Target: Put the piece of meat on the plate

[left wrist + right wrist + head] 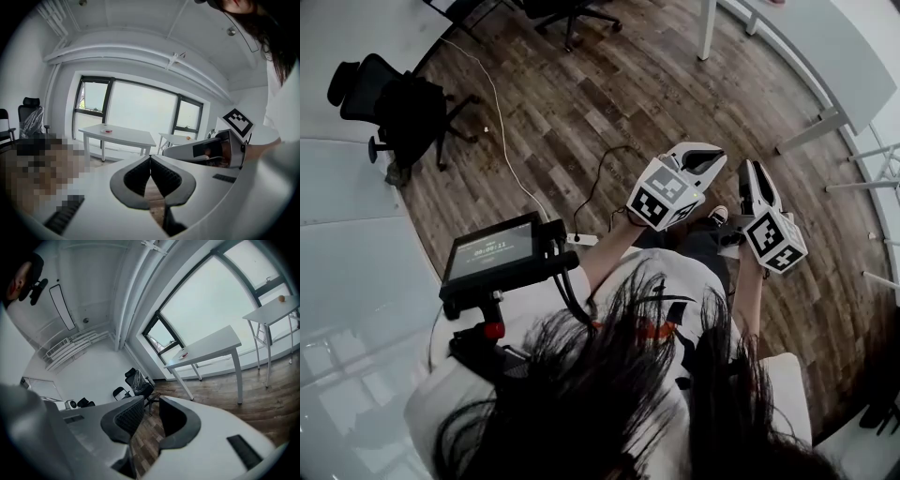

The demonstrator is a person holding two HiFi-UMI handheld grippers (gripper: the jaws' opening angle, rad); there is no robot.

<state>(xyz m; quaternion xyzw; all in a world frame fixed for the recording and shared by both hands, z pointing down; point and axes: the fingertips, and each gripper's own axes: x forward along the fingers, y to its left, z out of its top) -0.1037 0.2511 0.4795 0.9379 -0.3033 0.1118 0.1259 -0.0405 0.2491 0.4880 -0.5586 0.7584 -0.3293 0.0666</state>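
I stand on a wooden floor, away from the tables. A white table [123, 136] by the window carries a small flat red-and-white thing [108, 131], too far off to identify; the right gripper view shows that same small thing [183, 354] on the table [206, 348]. My left gripper [712, 157] is held up in front of me, and in its own view the left gripper [150, 158] is shut with nothing in it. My right gripper [751, 172] is beside it, and the right gripper [150, 401] is shut and empty too.
A second white table [274, 310] with a small orange thing [281, 298] stands to the right of the first. A black office chair [403, 108] stands at the left, and a cable [511, 159] runs over the floor. A screen on a mount [492, 253] hangs at my chest.
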